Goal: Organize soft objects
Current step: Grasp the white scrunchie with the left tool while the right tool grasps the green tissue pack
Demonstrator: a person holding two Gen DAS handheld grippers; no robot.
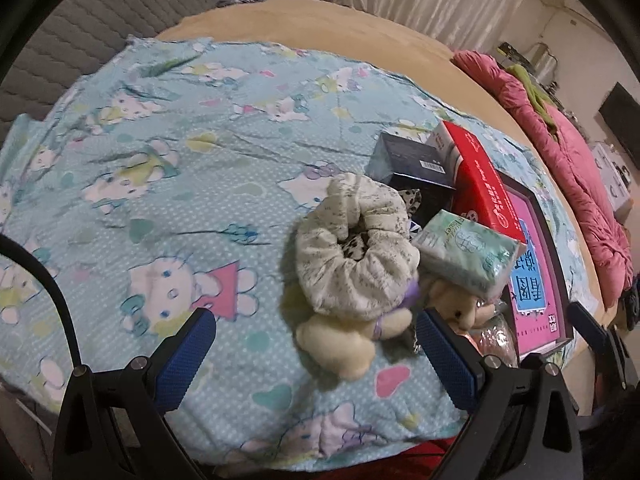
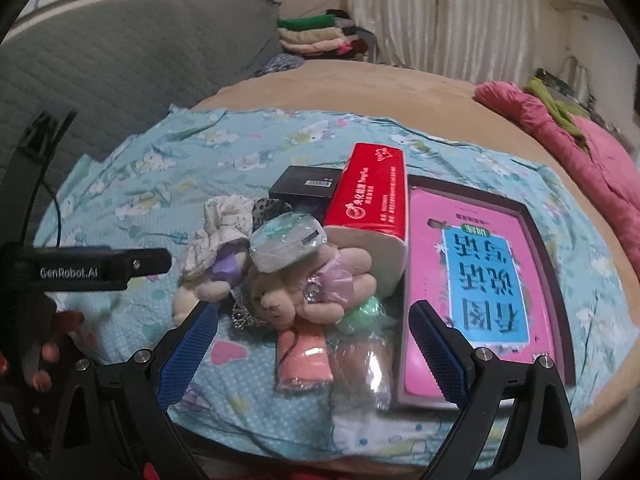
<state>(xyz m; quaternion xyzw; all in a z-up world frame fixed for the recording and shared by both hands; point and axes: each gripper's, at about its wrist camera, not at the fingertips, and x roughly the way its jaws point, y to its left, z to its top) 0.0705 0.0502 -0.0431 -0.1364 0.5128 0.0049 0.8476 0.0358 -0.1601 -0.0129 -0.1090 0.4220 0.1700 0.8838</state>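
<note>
Plush bear: beige, lilac dress, lying on the blue cartoon sheet, against the red tissue pack.
Cream bear: left of it, under a floral scrunchie.
My left gripper: jaws apart, empty.
My right gripper: jaws apart, empty.

The green tissue pack covers the top of the teddy bear. Behind this pack, the black box is mostly hidden by the red tissue box. In front of it, the clear plastic bags are blurred, their contents unclear.
</note>
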